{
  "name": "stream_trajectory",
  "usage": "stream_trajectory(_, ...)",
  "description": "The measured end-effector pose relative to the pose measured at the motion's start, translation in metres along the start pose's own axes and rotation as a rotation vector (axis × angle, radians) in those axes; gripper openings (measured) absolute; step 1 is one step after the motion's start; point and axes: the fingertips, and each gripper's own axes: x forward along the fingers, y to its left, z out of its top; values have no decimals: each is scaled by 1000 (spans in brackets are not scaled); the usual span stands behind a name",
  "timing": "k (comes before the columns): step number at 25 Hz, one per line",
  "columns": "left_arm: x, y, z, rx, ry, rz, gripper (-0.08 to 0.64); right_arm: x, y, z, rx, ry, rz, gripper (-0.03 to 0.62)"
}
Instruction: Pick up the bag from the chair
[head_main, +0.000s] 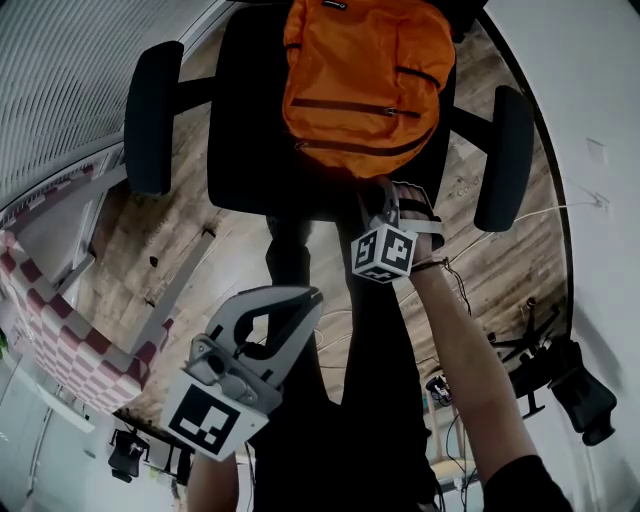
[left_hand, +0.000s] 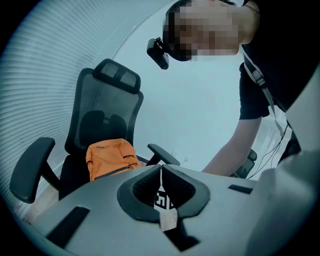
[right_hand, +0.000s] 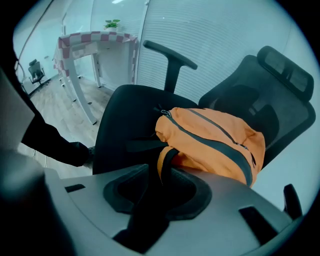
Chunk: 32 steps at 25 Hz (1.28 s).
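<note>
One orange bag (head_main: 365, 70), one black chair (head_main: 250, 150) with two armrests (head_main: 153, 115), two grippers.
Head view: bag on seat, long axis front-to-back, top toward backrest; right gripper (head_main: 380, 190) at its near edge. Left gripper view: left gripper (left_hand: 160, 175) pads together, empty. Right gripper view: jaws clamped on black strap (right_hand: 165, 160).

Wood-plank floor (head_main: 128, 245) with black office chair (head_main: 245, 120) and checkered table (head_main: 65, 335) standing on it

Cool dim light, heavy fisheye distortion
</note>
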Motion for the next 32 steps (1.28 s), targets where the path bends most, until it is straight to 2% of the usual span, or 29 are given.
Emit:
stream_trajectory(6,-1,-2,-2,-9,1,-4,35,8,2,8,-58,-17,20,102)
stream_trajectory(13,-3,3,7,-2,-10,4,35,-7,-8,17,-14,-31,2,40)
stream_trajectory(17,-5,4,24,-8,-55,19,35,-22,-11,25,29,-41,29,32)
stream_trajectory(25,-14,-4,52,-10,-97,56,35,-64,-35,60,99,-105,33,32)
stream_trajectory(28,-20,-9,77,-41,-159,68,35,-83,-50,71,151,-125,51,32)
stream_trajectory(32,-27,-19,112,-14,-199,96,35,-109,-75,82,172,-161,77,32)
